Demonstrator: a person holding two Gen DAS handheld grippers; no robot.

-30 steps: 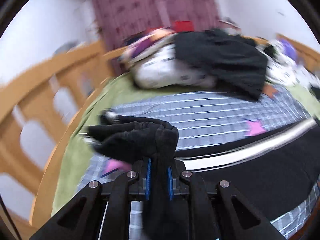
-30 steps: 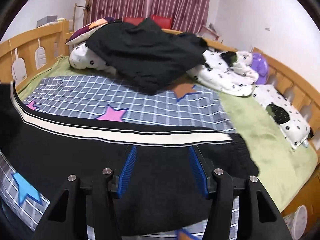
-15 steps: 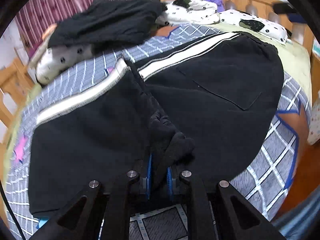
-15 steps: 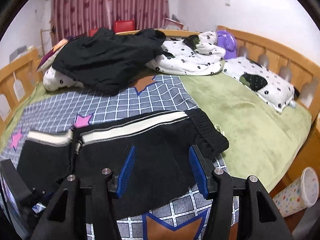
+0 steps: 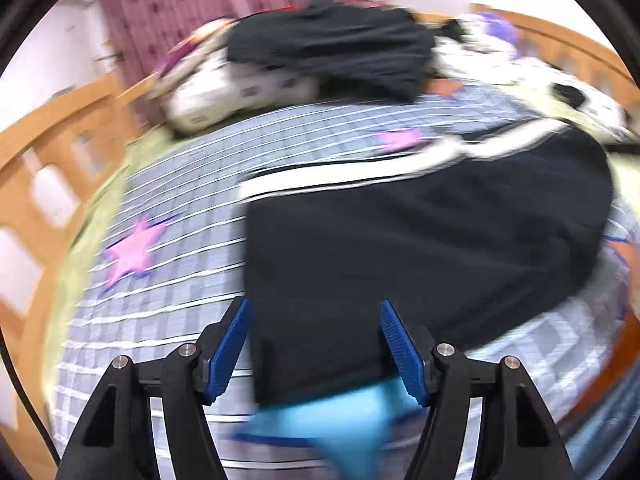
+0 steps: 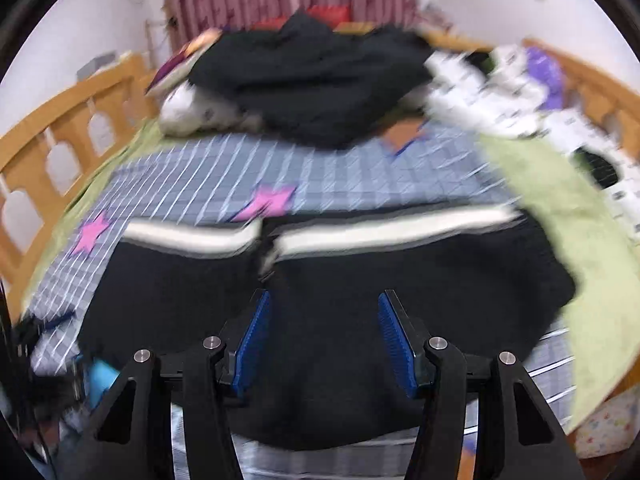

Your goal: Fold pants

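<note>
Both views motion-blurred. Black fabric pants with a white side stripe [image 6: 332, 320] lie folded on the grey checked bedsheet with pink stars [image 6: 200, 184], filling lower centre of the right view and centre-right of the left view [image 5: 420, 248]. Left gripper [image 5: 314, 346]: blue-padded fingers [image 5: 228, 348] spread, pants edge between them, nothing pinched. Right gripper [image 6: 324, 340]: fingers [image 6: 394, 344] spread over the pants, empty. Dark clothing pile [image 6: 312, 88] at upper centre.
</note>
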